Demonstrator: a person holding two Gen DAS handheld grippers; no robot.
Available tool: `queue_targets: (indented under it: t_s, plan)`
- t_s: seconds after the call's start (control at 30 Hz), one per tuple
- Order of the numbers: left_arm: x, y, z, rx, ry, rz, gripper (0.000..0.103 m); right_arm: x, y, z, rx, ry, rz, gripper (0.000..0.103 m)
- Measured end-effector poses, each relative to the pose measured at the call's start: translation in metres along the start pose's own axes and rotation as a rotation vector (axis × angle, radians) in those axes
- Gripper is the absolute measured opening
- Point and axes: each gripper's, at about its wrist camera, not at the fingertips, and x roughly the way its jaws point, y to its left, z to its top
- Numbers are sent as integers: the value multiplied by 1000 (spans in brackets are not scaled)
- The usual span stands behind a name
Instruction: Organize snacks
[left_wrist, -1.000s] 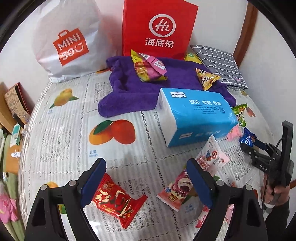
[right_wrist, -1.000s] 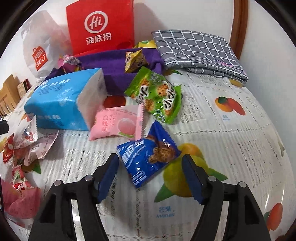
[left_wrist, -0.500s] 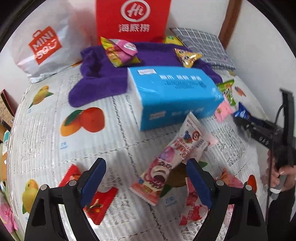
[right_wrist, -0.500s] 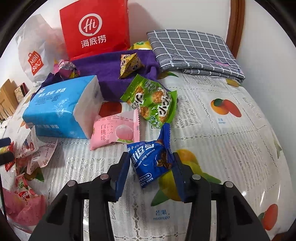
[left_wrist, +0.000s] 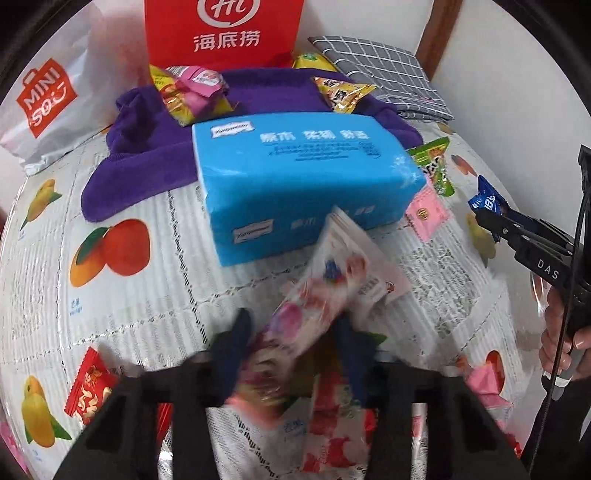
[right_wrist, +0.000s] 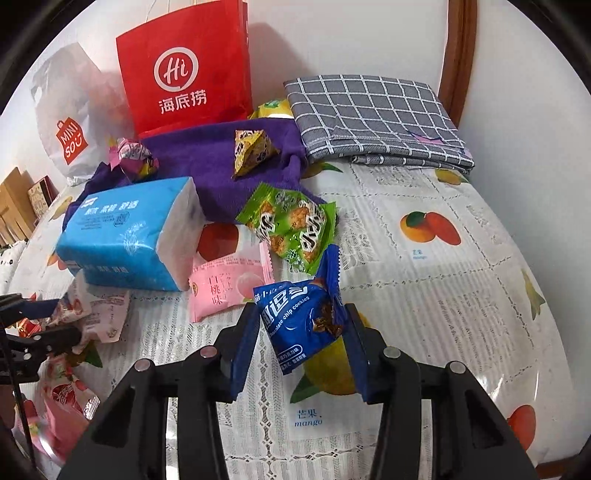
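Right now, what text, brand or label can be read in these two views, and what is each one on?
"Hi" and "海底捞": red paper bag
"MINISO": white plastic bag
"chocolate chip cookies": blue cookie packet in the right gripper
"白桃味": pink packet
"芒果 mango": tablecloth
"DAS": right gripper's body
Tissue pack, green packet: print too blurred.
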Motion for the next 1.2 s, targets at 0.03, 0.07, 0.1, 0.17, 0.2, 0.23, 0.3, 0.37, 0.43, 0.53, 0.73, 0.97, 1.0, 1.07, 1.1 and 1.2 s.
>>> queue_targets:
  t_s: [0.03, 0.07, 0.1, 0.17, 0.2, 0.23, 0.3, 0.37, 0.43, 0.53, 0.73, 0.97, 1.0, 1.07, 1.1, 1.2]
  plan:
    - [-1, 0, 1, 1, -2, -2, 29, -1, 0, 1, -2, -1, 0, 45]
    - [-3, -1, 2, 0, -7, -2, 28, -3, 0, 1, -3, -2, 0, 45]
    - [-6, -1, 3, -1, -12, -1, 26, -4, 0, 2, -3, -3, -1, 45]
    - [-12, 0, 4, -6, -25, -6, 25, -8, 0, 3, 0, -7, 1, 45]
    - [-16, 0, 4, -11, -33, -7, 24, -11, 0, 4, 3, -10, 1, 45]
    - [-21, 0, 4, -16, -43, -7, 24, -13, 0, 4, 6, -12, 0, 45]
    - [-29, 1, 4, -24, -61, -8, 24, -18, 1, 7, 8, -23, 3, 45]
    - [-38, 3, 5, -34, -76, -9, 24, -24, 3, 10, 6, -32, 1, 45]
    - [-50, 4, 6, -44, -99, -6, 24, -32, 5, 15, 5, -46, -2, 45]
    - [-66, 9, 7, -60, -130, -2, 24, -45, 8, 23, 8, -67, -3, 45]
    - [-94, 11, 13, -79, -183, 5, 24, -67, 19, 41, -5, -109, -8, 45]
    - [-116, 15, 32, -105, -233, 26, 24, -82, 29, 62, -13, -144, 10, 45]
    - [-118, 16, 34, -110, -239, 28, 24, -84, 31, 65, -19, -149, 11, 45]
    - [-124, 19, 39, -119, -257, 37, 24, -86, 34, 72, -28, -157, 13, 45]
    - [-126, 20, 42, -124, -267, 44, 24, -87, 35, 77, -33, -163, 15, 45]
    - [-132, 23, 51, -135, -288, 67, 24, -88, 38, 87, -43, -172, 17, 45]
